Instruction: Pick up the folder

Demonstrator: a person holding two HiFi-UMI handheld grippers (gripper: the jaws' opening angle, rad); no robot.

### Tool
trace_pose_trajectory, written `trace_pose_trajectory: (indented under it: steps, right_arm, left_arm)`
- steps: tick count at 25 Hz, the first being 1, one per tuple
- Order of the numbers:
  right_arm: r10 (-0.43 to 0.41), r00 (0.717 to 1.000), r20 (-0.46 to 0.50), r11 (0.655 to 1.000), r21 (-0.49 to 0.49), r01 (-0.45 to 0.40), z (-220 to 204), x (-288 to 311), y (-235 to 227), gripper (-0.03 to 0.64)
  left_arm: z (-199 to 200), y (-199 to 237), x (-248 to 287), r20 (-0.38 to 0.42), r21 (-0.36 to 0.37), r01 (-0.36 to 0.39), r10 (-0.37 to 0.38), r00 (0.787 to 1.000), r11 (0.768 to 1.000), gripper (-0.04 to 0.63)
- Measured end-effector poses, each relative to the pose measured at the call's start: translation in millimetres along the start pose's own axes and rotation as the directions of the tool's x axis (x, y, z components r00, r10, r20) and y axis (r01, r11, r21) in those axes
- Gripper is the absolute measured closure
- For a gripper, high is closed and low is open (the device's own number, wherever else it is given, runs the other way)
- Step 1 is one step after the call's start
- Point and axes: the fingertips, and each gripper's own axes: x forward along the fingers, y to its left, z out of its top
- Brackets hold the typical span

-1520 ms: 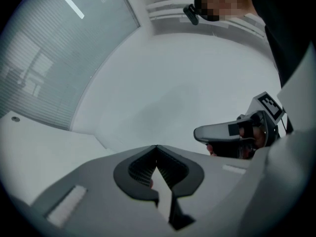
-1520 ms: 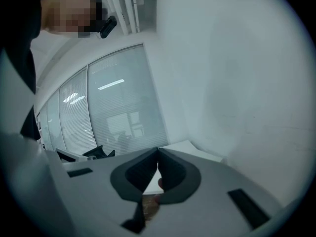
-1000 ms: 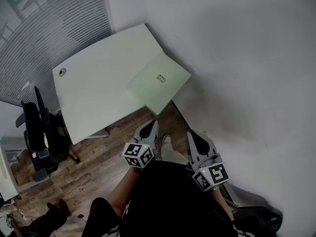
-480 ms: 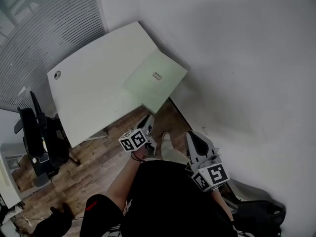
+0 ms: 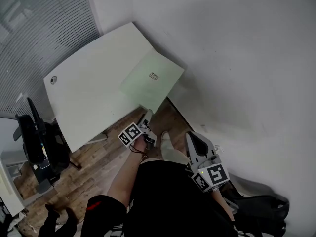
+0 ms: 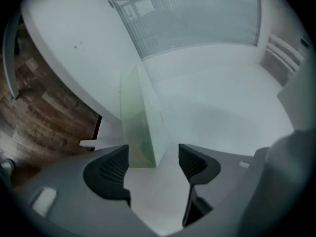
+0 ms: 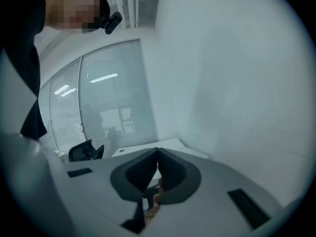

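Folder (image 5: 150, 80) of pale green colour lies flat on the white tabletop (image 5: 89, 98), at the corner beside the white wall (image 5: 237, 58). Its near corner sticks out over the tabletop's edge, above the wooden floor (image 5: 98, 164). A small dark label is on its upper face.

The left gripper (image 5: 147, 116) is at this overhanging corner. In the left gripper view its jaws stand wide apart and have just been opening. The near end of the folder reaches into the gap between them, closer to the left pad, and the pads do not press on it.

The right gripper (image 5: 190, 137) hangs lower, close to the person's body and well apart from the folder. Its jaws are closed together with nothing between them.

A black office chair (image 5: 37, 137) stands on the floor beyond the far side of the tabletop.
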Motion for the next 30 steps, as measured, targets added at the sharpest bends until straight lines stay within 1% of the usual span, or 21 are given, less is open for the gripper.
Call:
trace_pose_trajectory:
  steps: [2,4,7,9,13,16,21,24,27,28,29,30]
  right_arm:
    - [-0.011,1.000,-0.004,1.000,-0.004,0.011,-0.7,-0.5,-1.9,0.617]
    - [-0.024,1.000,-0.008,1.000,-0.008,0.024,-2.1,-2.3,-4.3,0.617]
    - [-0.044,0.999,-0.007,0.999,-0.010,0.044,-3.8,-5.2,-9.7,0.617]
    - [-0.052,0.999,-0.004,0.999,-0.015,0.052,-4.3,-7.2,-11.7,0.617]
    - [-0.075,0.997,-0.009,0.997,-0.010,0.075,-7.2,-9.7,-14.4,0.617]
    - [-0.092,0.996,-0.021,0.996,-0.012,0.092,-11.2,-12.2,-18.5,0.618]
    - [-0.103,0.994,-0.025,0.994,-0.022,0.103,-10.9,-15.8,-20.1,0.618]
    - [-0.106,0.994,-0.030,0.994,-0.031,0.105,-11.1,-16.3,-19.1,0.618]
    - [-0.104,0.994,-0.039,0.994,-0.032,0.103,-14.7,-16.0,-18.4,0.617]
    - [-0.104,0.994,-0.039,0.994,-0.031,0.102,-15.2,-16.1,-18.1,0.618]
    - [-0.104,0.994,-0.038,0.994,-0.028,0.103,-15.2,-16.4,-17.8,0.617]
    - [-0.104,0.994,-0.038,0.994,-0.025,0.103,-15.3,-16.7,-17.5,0.617]
  left_arm:
    - [1.4,9.8,8.0,0.004,-0.052,-0.010,0.010,1.000,0.999,0.270]
    - [1.0,17.3,15.4,-0.006,-0.067,-0.018,0.017,1.000,0.998,0.244]
    - [2.0,24.1,26.2,-0.001,-0.101,-0.024,0.024,1.000,0.995,0.227]
    - [0.4,28.4,32.6,-0.008,-0.104,-0.035,0.034,0.999,0.994,0.224]
    - [-5.0,33.9,43.3,-0.034,-0.107,-0.033,0.030,0.999,0.994,0.224]
    - [-5.5,36.2,50.7,-0.039,-0.121,-0.022,0.018,0.999,0.992,0.224]
    - [-6.6,37.1,62.7,-0.041,-0.136,-0.033,0.028,0.999,0.990,0.224]
    - [-8.3,38.2,65.9,-0.035,-0.172,-0.017,0.011,0.999,0.985,0.225]
    - [-10.4,36.5,68.1,-0.043,-0.215,0.017,-0.026,0.999,0.977,0.227]
    - [-11.4,34.4,69.3,-0.051,-0.217,0.026,-0.038,0.998,0.976,0.233]
    - [-12.2,31.7,70.3,-0.060,-0.215,0.031,-0.045,0.997,0.976,0.263]
    - [-12.7,29.2,70.7,-0.066,-0.212,0.033,-0.048,0.997,0.977,0.275]
